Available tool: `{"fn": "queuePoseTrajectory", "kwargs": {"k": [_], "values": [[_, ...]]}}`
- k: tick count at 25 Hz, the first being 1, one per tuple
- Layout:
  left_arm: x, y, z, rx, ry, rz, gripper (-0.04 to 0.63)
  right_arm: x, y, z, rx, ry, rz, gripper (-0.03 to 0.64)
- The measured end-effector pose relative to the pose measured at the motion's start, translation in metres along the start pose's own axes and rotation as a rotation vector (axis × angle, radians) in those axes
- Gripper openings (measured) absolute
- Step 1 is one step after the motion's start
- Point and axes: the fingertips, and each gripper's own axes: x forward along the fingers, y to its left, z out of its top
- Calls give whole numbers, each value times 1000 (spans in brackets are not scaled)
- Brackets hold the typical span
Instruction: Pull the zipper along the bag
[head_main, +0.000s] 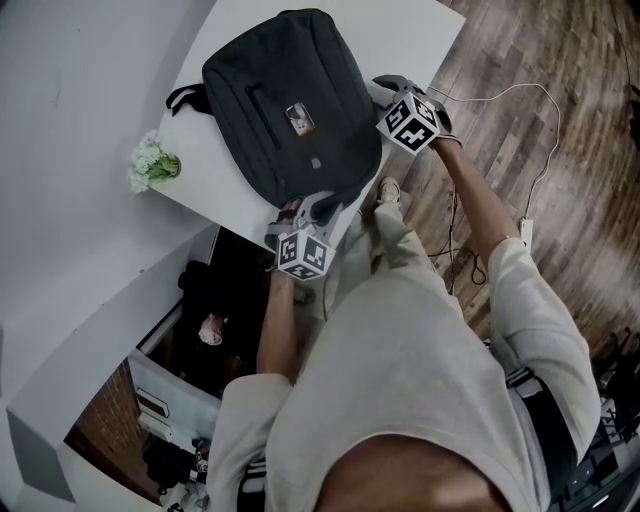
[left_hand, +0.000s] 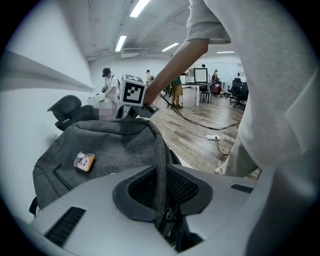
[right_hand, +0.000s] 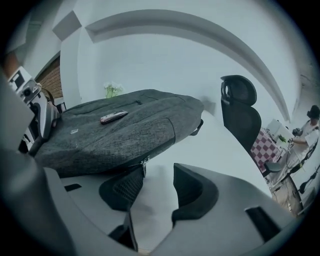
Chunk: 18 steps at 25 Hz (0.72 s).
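A white counter is filling the upper left of the head view, with a wooden floor showing along the right side of the frame. A dark grey bag is lying flat on the counter and taking up most of its middle, one corner reaching toward the lower edge of the counter. A black office chair is standing beyond the counter in the right half of the right gripper view. The left gripper is sitting at the bag's lower corner, just below centre of the head view, and in its own view the left gripper is clamping a fold of the bag's grey fabric, both pads pressing on it. The right gripper is resting at the bag's right edge, near the top centre of the head view. In its own view the right gripper is standing with its jaws well apart, with only bare counter between them. A small bunch of white flowers is sitting at the counter's left edge, apart from the bag. A small rectangular patch is lying on the bag's top face. The metal zipper pull is hanging from the bag's near seam, just beside the tip of the jaw on the left of that frame, not pinched
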Motion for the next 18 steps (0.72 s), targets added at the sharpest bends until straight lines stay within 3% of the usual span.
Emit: {"fn": "queuePoseTrajectory", "kwargs": {"k": [3, 8, 12, 15, 18], "values": [[1, 1, 1, -1, 0, -1, 81, 4, 2, 4, -51, 9, 15, 167], [1, 1, -2, -7, -1, -2, 81, 0, 12, 6, -116, 11, -13, 20], [2, 2, -3, -27, -5, -15, 81, -6, 11, 0, -167, 67, -44, 20], [2, 2, -4, -38, -3, -16, 81, -9, 9, -5, -293, 153, -76, 19], [1, 1, -4, -41, -2, -9, 81, -10, 7, -9, -496, 267, -129, 18]]}}
